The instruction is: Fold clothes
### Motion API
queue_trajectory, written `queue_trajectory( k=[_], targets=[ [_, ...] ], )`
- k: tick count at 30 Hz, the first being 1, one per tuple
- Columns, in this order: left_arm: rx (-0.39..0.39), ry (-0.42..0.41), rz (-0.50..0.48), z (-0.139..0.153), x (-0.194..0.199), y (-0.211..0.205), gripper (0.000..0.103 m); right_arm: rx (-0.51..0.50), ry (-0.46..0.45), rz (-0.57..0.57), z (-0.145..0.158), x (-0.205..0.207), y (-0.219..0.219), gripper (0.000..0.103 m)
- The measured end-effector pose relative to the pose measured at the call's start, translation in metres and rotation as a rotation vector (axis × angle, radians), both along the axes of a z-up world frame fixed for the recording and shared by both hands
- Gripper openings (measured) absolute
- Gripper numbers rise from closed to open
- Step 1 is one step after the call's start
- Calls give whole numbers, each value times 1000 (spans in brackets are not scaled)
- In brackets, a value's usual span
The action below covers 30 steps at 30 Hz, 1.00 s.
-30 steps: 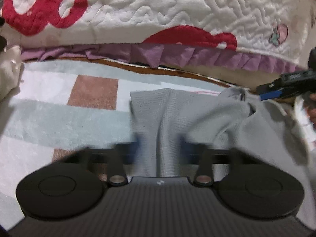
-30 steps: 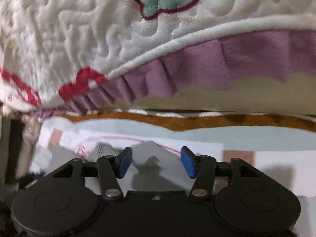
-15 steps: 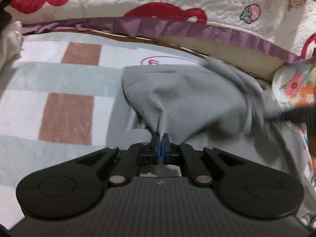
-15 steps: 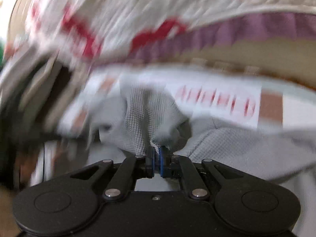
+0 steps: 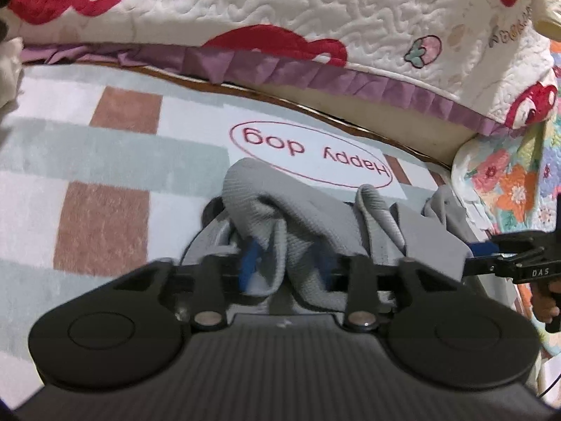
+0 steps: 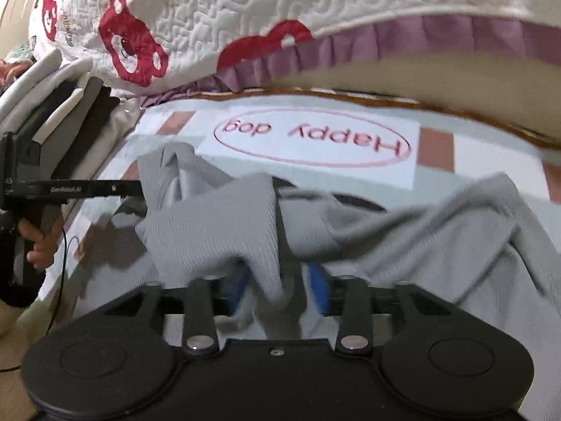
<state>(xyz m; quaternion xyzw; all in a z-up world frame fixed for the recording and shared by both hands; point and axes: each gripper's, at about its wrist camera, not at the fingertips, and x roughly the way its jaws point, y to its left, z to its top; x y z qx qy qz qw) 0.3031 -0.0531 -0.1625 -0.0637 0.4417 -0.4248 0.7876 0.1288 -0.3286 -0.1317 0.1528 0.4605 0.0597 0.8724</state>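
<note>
A rumpled grey knit garment (image 5: pixel 315 231) lies bunched on a checked rug (image 5: pixel 105 175) of pale green, white and brown squares, its folds heaped just below a red oval reading "Happy dog" (image 5: pixel 312 156). In the right wrist view the same cloth spreads wide to the right, one thick fold drooping toward the camera. The left tool (image 5: pixel 285 266) sits low over the heap with its blue pads parted about halfway; its jaws have just been opening, and a hanging fold of the grey knit sits between them, with no pad seen pressing on it. The right tool (image 6: pixel 278 289) is likewise part open, its jaws also just having opened, a fold of the garment dangling in the gap without being pinched. A person's hand (image 6: pixel 40 242) grips the handle of the left tool at the left edge of the right wrist view. Beyond the rug, a white quilted bedspread (image 5: pixel 315 10) with red bear shapes and a purple frill (image 5: pixel 315 77) hangs over the edge of a bed. A floral cloth (image 5: pixel 508 182) lies at the right.
</note>
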Motion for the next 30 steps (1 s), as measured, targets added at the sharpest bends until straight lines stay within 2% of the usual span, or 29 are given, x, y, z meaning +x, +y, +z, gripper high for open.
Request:
queue_trajectory(
  k=[3,4,5,6,7,9,11,13,15,16,17,18,19,20,21,22,26,29,30],
  targets=[
    [-14,-14,-3,-11,1,-8,45,31,-5,30,-15,14,14,59],
    [-18,-19,-1,-15,1,-11,44,45,-1,40,-22,17,18,50],
    [-20,-34,5,-19,1,-13,42,46,-7,42,-23,21,20,32],
    [-23,-48,-1,-22,1,-15,28,29,-26,34,-18,25,20,10],
    [-26,-60,-13,-23,2,-18,4,12,-46,25,-13,29,19,9],
    [-20,-108,-15,-17,0,-21,5,-57,-109,1,8,38,13,8],
    [-33,-171,2,-4,-2,-17,4,-170,-177,-23,39,54,-1,8],
    [-57,-221,48,6,-1,-9,4,-298,-240,-45,68,71,-13,8],
    [-69,-241,119,11,5,2,4,-487,-300,-64,92,92,-21,7],
    [-74,-245,159,12,8,8,4,-553,-329,-80,101,102,-26,7],
    [-74,-245,194,11,12,13,4,-579,-355,-105,105,109,-32,8],
    [-74,-244,229,10,15,19,4,-604,-382,-130,109,116,-37,10],
    [-68,-241,250,7,20,22,4,-630,-408,-156,113,123,-43,21],
    [-56,-238,268,4,23,24,4,-618,-423,-176,115,127,-51,29],
    [-34,-240,291,1,26,25,4,-553,-421,-189,114,126,-62,44],
    [-9,-242,311,-2,28,26,4,-490,-418,-211,112,124,-73,46],
    [34,-266,350,-4,27,25,4,-301,-335,-402,78,84,-123,46],
    [82,-322,346,2,19,22,4,-259,-205,-527,41,49,-164,46],
    [98,-342,343,5,16,21,4,-255,-168,-558,30,38,-176,37]
  ],
)
